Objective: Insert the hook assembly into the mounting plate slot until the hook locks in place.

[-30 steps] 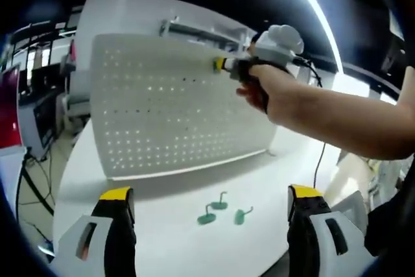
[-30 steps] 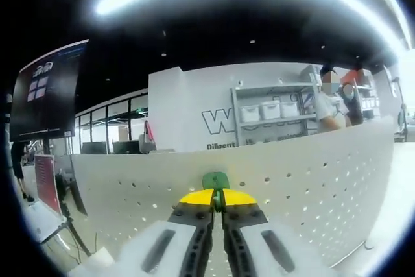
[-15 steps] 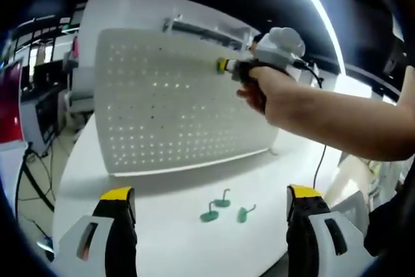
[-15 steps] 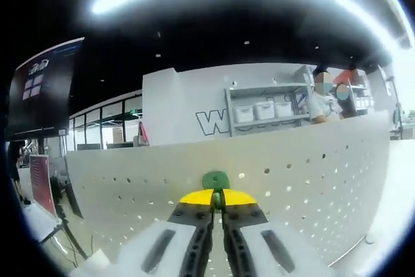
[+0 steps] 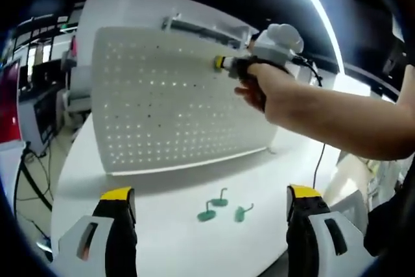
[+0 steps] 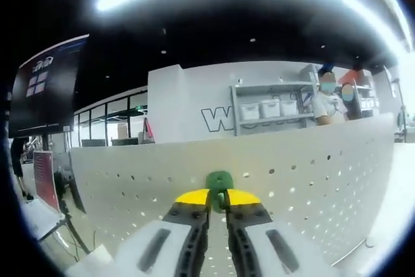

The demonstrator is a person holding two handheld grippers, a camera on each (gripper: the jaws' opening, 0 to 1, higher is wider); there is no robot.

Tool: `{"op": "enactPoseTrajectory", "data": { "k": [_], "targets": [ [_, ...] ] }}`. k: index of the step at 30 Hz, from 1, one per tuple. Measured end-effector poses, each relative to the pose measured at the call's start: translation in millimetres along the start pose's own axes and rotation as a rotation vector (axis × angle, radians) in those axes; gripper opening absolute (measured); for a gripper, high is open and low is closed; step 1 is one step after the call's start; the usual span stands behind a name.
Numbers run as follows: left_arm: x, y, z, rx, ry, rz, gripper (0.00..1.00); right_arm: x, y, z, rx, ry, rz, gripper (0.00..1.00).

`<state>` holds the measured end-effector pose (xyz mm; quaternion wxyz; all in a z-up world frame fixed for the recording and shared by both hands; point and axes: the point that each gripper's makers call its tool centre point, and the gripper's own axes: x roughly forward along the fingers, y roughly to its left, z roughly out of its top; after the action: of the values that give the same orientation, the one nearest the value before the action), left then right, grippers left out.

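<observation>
A white perforated mounting plate (image 5: 168, 102) stands upright on the white table (image 5: 175, 238). In the right gripper view my right gripper (image 6: 218, 198) is shut on a green hook (image 6: 219, 181), held against the plate (image 6: 311, 180) near its top edge. The left gripper view shows that same right gripper (image 5: 220, 63) in a person's hand, its yellow tip at the plate's upper right. My left gripper (image 5: 211, 196) stands open low over the table. Three green hooks (image 5: 224, 209) lie on the table in front of the plate, between the left jaws.
Behind the plate stand shelves with white bins (image 6: 272, 108) and a wall with lettering. A person (image 6: 331, 98) stands at the back right. A dark screen (image 6: 45, 89) hangs at the left. A black cable (image 5: 319, 160) runs down beside the plate's right end.
The right gripper with its hook has shifted slightly along the plate's top edge, and both views have wobbled a little. The left gripper stays open over the loose hooks.
</observation>
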<state>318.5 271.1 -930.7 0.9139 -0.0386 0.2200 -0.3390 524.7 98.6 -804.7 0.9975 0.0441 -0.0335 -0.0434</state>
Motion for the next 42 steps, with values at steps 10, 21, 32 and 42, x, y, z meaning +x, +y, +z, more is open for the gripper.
{"op": "enactPoseTrajectory", "data": {
  "k": [10,21,32,42],
  "targets": [
    [-5.0,-2.0,0.2,-0.010,-0.008,0.009,0.97,-1.1,-1.5,-1.5,0.004,0.018,0.013,0.12],
    [-8.1,-3.0,-1.1,-0.025,-0.012,0.013,0.96,-0.6,-4.5,-0.7,-0.026,0.028,0.022,0.01],
    [-6.4,-2.4,-2.2,-0.038,-0.008,0.009,0.95,0.0,-3.0,-1.1,-0.020,0.024,0.021,0.01],
    [-6.2,-4.9,0.1,-0.032,-0.013,0.003,0.95,-2.4,1.8,-14.7,-0.036,0.058,0.059,0.03]
  ]
}}
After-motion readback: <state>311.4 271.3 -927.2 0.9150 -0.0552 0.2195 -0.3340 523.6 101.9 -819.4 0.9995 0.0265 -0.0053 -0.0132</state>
